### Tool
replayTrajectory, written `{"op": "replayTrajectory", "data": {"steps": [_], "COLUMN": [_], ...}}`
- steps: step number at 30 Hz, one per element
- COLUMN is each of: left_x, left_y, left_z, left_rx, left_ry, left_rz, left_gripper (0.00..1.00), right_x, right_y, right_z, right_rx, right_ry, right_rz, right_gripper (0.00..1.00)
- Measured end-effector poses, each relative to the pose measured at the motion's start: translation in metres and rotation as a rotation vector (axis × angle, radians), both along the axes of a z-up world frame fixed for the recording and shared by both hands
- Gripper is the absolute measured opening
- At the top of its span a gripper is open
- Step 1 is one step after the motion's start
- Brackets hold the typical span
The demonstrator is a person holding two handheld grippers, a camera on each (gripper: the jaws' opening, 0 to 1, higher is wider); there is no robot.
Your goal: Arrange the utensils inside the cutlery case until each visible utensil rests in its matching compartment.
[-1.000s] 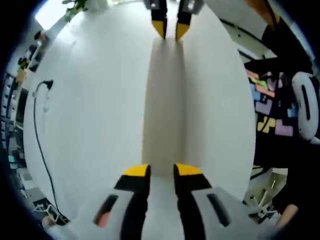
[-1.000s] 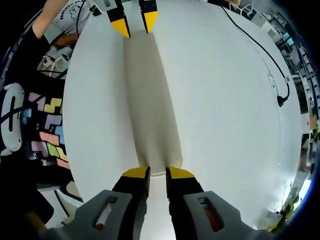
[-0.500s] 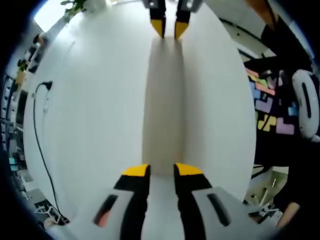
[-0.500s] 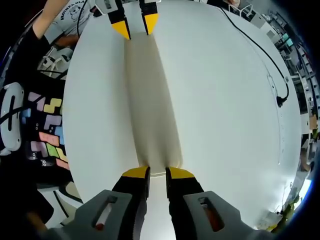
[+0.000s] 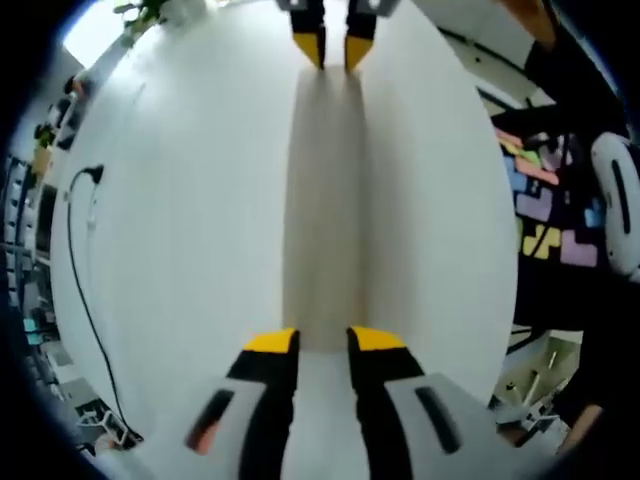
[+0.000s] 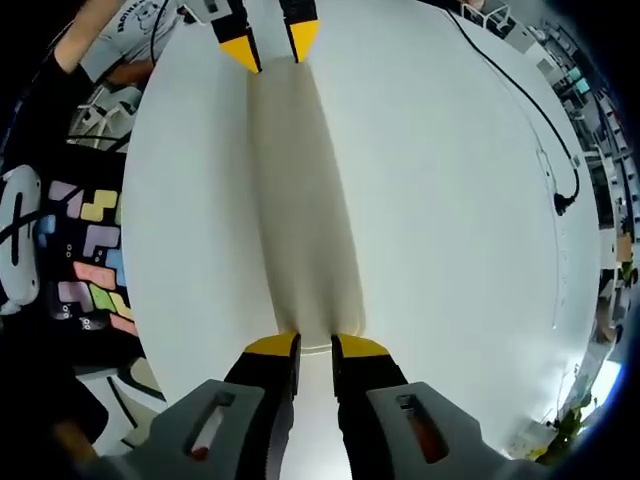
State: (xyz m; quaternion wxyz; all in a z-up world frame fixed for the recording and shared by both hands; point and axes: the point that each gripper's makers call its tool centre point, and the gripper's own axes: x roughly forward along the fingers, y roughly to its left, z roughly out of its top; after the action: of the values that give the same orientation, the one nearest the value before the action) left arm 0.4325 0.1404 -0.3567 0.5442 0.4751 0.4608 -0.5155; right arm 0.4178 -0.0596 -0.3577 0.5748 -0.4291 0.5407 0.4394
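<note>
In the left gripper view, the left hand-held gripper (image 5: 325,342) has its 2 jaws set narrow, closed on the near end of a long, pale cream case (image 5: 323,200). The case lies flat on the white tabletop (image 5: 190,230) and runs straight away to the right hand-held gripper (image 5: 334,50), which pinches its far end. In the right gripper view the same holds mirrored: right hand-held gripper (image 6: 316,346) narrow on the case (image 6: 300,190), left one (image 6: 270,45) on the far end. A black cable (image 6: 530,110) trails over the tabletop (image 6: 450,250), well apart from the case. A person's patterned dark shirt (image 5: 545,200) shows past the edge
</note>
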Motion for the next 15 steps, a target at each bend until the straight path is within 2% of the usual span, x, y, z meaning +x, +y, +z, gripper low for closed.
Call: {"op": "replayTrajectory", "data": {"steps": [5, 11, 15], "left_x": [0.0012, 0.0007, 0.0017], "left_y": [0.0006, 0.0011, 0.0029], "left_z": [0.0, 0.0005, 0.0021], "left_rx": [-0.009, -0.039, -0.123], "left_ry": [0.013, 0.007, 0.026], "left_rz": [0.009, 0.033, 0.043], "left_gripper": [0.21, 0.21, 0.21], "right_x": [-0.0026, -0.0021, -0.0027], "right_y": [0.0012, 0.0018, 0.0019], "right_z": [0.0, 0.0004, 0.0011], "right_rx": [-0.007, -0.019, -0.005], "right_ry": [-0.024, -0.024, -0.03], "right_rz": [0.047, 0.046, 0.045], "right_gripper": [0.12, 0.12, 0.11]}}
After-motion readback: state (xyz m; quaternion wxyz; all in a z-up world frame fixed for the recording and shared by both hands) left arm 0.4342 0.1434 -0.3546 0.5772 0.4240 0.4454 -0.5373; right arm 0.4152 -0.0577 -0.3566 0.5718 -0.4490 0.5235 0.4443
